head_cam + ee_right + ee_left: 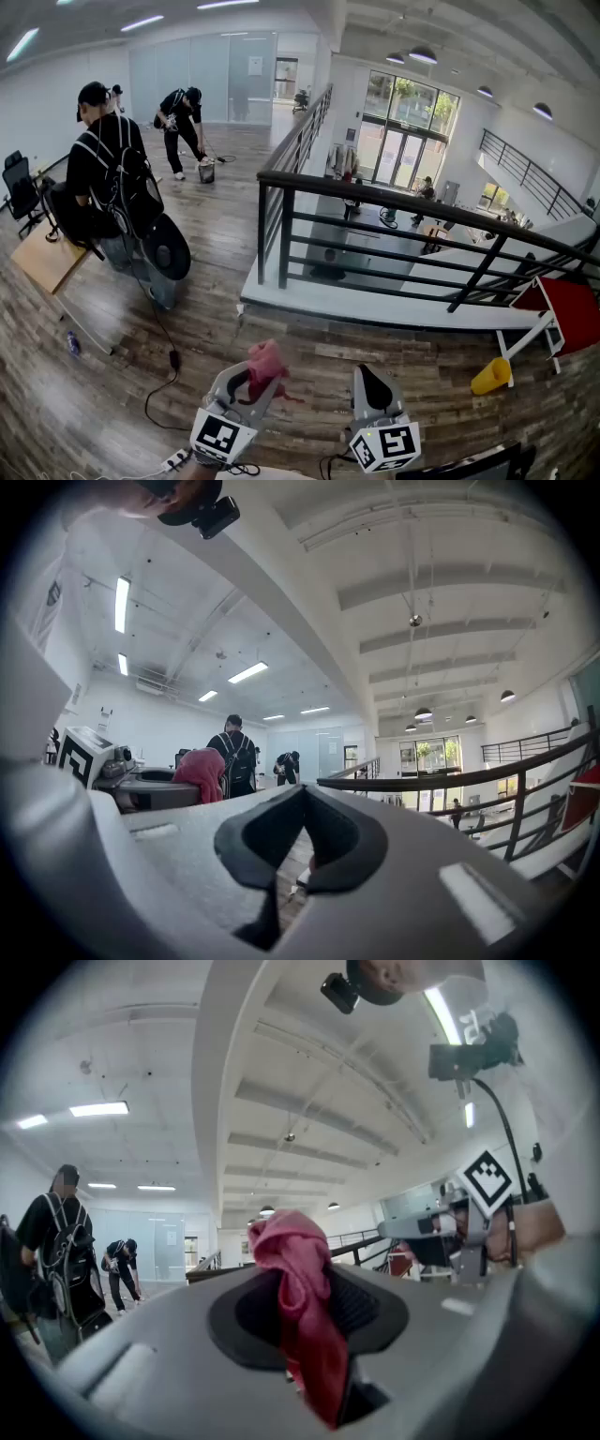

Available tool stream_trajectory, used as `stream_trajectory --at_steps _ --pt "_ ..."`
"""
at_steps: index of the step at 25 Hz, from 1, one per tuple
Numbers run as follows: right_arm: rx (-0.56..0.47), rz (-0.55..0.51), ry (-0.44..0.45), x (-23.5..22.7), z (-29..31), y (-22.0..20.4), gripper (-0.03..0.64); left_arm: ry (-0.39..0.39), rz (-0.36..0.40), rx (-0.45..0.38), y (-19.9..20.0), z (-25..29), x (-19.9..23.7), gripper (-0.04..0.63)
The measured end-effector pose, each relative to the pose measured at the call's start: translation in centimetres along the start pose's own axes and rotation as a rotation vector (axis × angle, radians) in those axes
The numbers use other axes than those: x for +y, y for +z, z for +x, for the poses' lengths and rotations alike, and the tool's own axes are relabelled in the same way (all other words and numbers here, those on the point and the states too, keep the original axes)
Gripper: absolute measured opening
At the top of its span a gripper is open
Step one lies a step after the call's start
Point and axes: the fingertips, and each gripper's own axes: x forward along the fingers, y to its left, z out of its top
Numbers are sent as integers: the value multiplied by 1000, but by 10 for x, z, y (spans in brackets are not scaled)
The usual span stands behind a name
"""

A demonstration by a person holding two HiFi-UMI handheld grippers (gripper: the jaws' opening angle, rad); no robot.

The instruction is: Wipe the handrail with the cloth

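Left gripper clamps the pink cloth, right gripper's jaws are pinched together on nothing, and the handrail lies well ahead of both, running crosswise.

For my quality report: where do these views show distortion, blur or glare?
Head view: fisheye bends the handrail, windows bright. Left gripper view: dark round border, near cloth slightly soft. Right gripper view: same border, ceiling lamps glare mildly.

Two grey grippers: left gripper, right gripper. One crumpled pink cloth, one black metal handrail, two dark-clothed people, one yellow plastic container.
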Motion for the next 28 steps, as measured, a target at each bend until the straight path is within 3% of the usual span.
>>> stream_trajectory --at_steps 18,28 --pt "13 20 -11 -3 -2 -3 2 -21 -3 8 0 4 -8 124" --pt "14 -13 11 -16 -23 -4 2 -27 6 13 1 13 -39 124"
